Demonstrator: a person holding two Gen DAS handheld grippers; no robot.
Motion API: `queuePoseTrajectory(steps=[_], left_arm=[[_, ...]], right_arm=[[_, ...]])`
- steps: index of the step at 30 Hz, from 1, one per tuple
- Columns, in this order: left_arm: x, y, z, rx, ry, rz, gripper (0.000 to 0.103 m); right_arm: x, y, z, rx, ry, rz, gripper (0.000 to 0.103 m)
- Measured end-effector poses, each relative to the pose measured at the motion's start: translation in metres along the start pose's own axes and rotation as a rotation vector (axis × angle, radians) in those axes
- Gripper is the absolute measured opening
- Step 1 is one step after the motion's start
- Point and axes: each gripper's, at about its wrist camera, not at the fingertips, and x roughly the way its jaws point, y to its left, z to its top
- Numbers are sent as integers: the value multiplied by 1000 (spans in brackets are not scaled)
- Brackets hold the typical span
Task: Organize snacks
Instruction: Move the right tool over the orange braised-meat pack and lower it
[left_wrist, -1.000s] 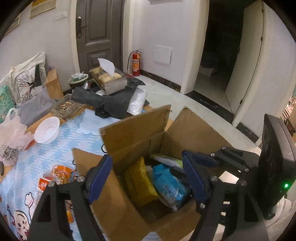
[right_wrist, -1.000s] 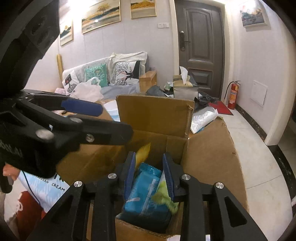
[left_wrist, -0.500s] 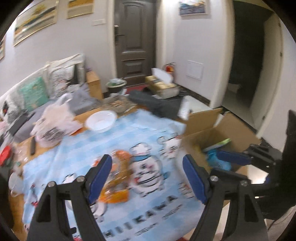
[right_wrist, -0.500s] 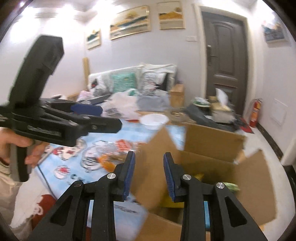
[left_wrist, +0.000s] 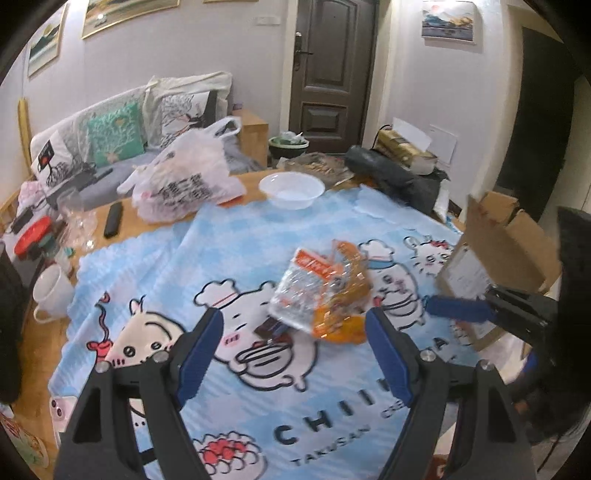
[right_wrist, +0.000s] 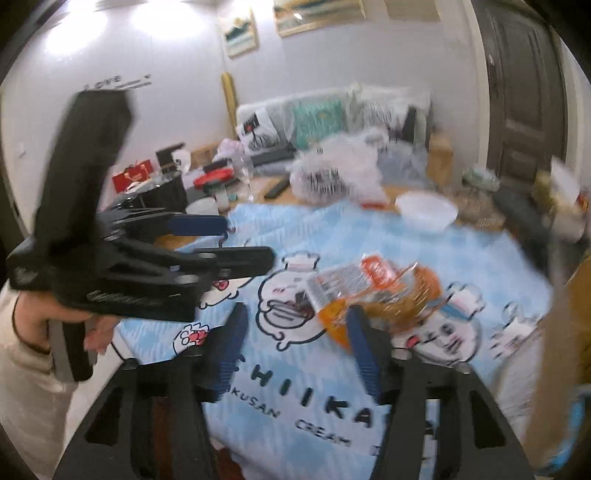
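Now both grippers off the box (left_wrist: 506, 236), over snack bags (left_wrist: 325, 291), left fingers (left_wrist: 199, 354) wide, right fingers (right_wrist: 364, 350) just opened, empty.

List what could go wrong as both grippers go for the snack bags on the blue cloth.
1. The snack bags lie overlapped in a crinkly heap; a pinch may lift only one or slip off the film.
2. The left gripper and right gripper both stand open, aimed at that heap, and could collide there.
3. The blue cloth lies rumpled; fingertips coming in low could snag it and drag it toward the cardboard box.
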Motion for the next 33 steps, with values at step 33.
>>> queuePoseTrajectory(steps=[33], left_arm=[[63, 49, -22, -82, 44, -81, 76]], right_arm=[[138, -95, -12, 330, 108, -207, 72]])
